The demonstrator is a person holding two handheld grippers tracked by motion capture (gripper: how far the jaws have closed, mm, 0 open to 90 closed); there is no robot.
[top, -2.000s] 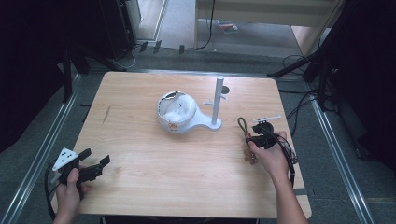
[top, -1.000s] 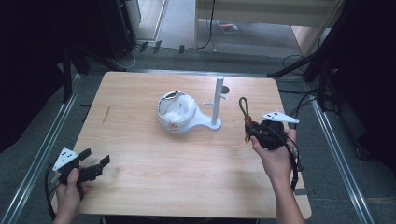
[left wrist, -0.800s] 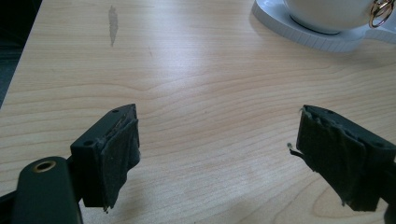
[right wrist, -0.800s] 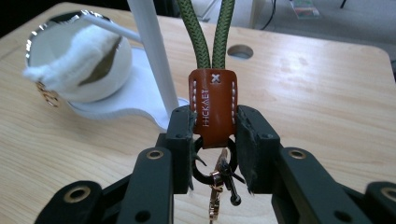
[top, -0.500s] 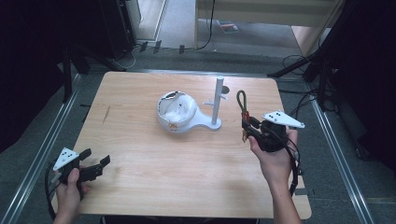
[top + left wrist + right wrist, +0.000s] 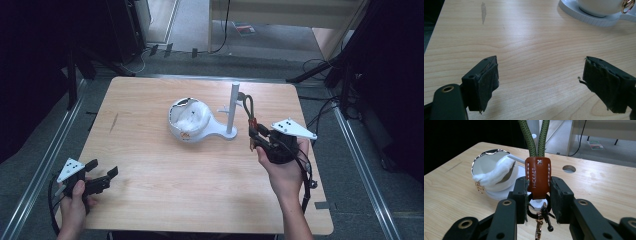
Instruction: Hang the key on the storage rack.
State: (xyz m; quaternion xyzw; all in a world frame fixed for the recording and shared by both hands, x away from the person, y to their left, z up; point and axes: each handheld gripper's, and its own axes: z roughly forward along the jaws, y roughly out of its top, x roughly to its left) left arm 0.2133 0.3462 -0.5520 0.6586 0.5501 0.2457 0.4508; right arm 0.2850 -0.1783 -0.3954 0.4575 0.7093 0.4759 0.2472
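A key strap with a brown leather tab (image 6: 538,173) and a green rope loop (image 6: 248,107) is held upright above the table. My right gripper (image 6: 256,137) is shut on the tab, and a metal clasp (image 6: 539,220) dangles below the jaws. The loop's top is close to the upper part of a white post (image 6: 233,107), right of it. That post rises from a white stand whose bowl (image 6: 189,119) holds white padding (image 6: 495,170). My left gripper (image 6: 102,174) rests open at the table's near left corner, with bare wood between its pads (image 6: 485,81).
The wooden table (image 6: 150,190) has a round hole (image 6: 569,168) near its far right. A small gold ring (image 6: 627,3) hangs at the bowl's side. Metal rails and cables run along the floor on both sides.
My right gripper has lifted the key strap off the table and carried it up and left, towards the white post. The left gripper has stayed still.
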